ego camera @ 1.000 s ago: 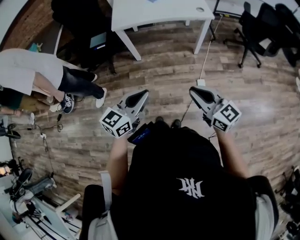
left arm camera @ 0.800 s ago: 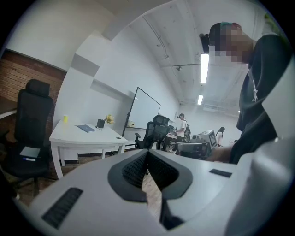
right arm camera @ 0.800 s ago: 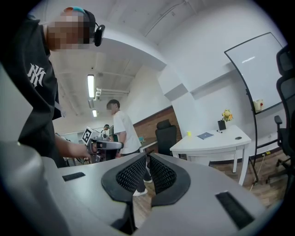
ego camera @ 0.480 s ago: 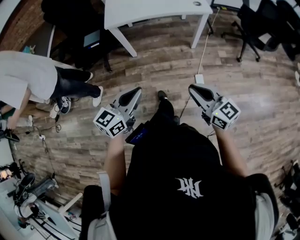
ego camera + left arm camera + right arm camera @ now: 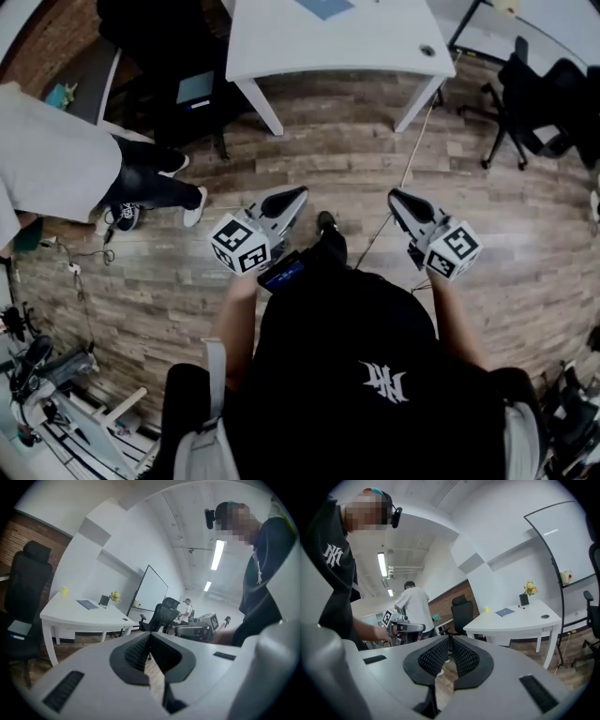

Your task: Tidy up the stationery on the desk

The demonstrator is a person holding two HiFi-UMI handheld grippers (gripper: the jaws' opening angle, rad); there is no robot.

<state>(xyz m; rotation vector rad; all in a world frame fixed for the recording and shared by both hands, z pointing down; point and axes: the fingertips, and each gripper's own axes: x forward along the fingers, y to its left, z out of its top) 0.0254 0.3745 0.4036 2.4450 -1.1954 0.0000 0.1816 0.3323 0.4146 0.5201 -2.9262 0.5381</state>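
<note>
Left gripper point(image 5: 150, 635): jaws shut, pads meeting at the tips, nothing between them.
Right gripper point(image 5: 450, 639): jaws closed to a thin slit, nothing between them.
Pose: both held out in front of the body above the wood floor point(image 5: 309, 141), side by side and apart, tips toward the desk.
Desk point(image 5: 375, 42): white, straight ahead of both sets of tips, well apart from them.
Blue booklet point(image 5: 323, 7): flat on the desk top, past the near edge, roughly ahead of the left gripper.
Dark holder point(image 5: 523, 599): upright on the far part of the desk top, just beside a small bunch of yellow flowers point(image 5: 529, 588).
Yellow item point(image 5: 64, 590): small, at the desk's far edge; too small to identify.
Cable hole point(image 5: 427, 51): in the desk top near the corner ahead of the right gripper.
Cable point(image 5: 412, 131): on the floor from that desk leg toward the right gripper's side.
Office chair point(image 5: 530, 98): black, off to the right of the right gripper, well apart.
Second person point(image 5: 56, 159): white top, dark trousers, off to the left of the left gripper, well apart.
Stationery: all on the desk, none touched by either gripper.
</note>
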